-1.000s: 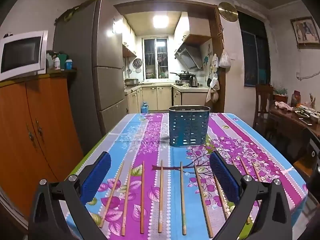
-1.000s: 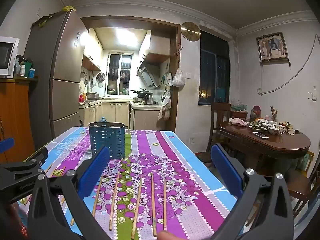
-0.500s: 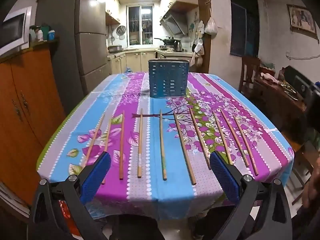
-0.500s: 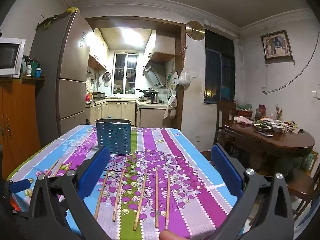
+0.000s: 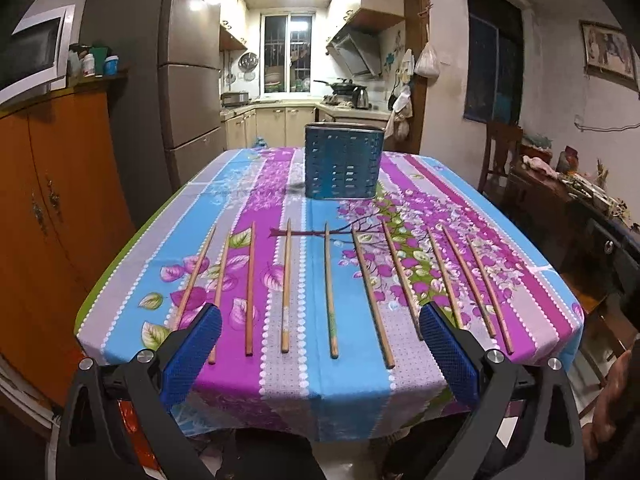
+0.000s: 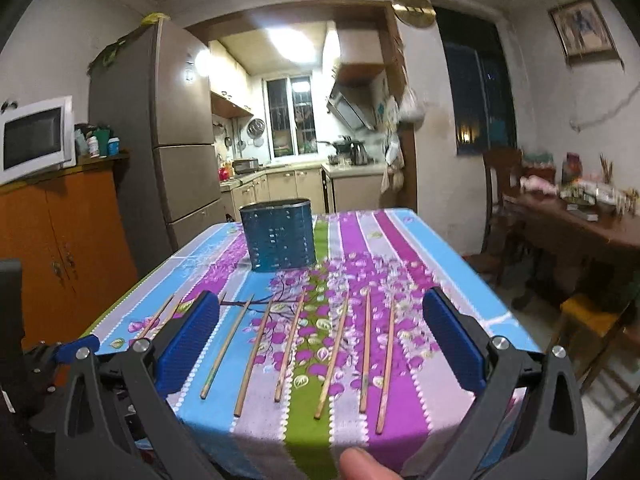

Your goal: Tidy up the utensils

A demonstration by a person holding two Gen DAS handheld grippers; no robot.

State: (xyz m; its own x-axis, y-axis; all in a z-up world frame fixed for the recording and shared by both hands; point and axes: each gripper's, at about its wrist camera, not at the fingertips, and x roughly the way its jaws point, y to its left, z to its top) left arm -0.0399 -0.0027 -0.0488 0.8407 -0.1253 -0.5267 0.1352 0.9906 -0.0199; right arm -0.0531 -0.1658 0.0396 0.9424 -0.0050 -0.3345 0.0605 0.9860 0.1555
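Observation:
Several wooden chopsticks (image 5: 328,292) lie side by side in a row across the near part of a flowered tablecloth (image 5: 532,280); they also show in the right wrist view (image 6: 294,344). A blue perforated utensil holder (image 5: 343,162) stands upright and empty-looking at the table's far middle, seen also in the right wrist view (image 6: 279,235). My left gripper (image 5: 320,354) is open and empty, held just off the table's near edge. My right gripper (image 6: 320,346) is open and empty, over the near edge above the right chopsticks.
An orange cabinet (image 5: 48,208) with a microwave (image 5: 32,54) stands left of the table, a fridge (image 5: 188,80) behind it. A dark wooden table (image 6: 580,224) with dishes and a chair (image 5: 498,148) stand to the right. The kitchen lies beyond.
Both grippers have pulled back from the table toward its near edge. The left view dipped lower and then rose; the right view has swung left. Both stay open and empty.

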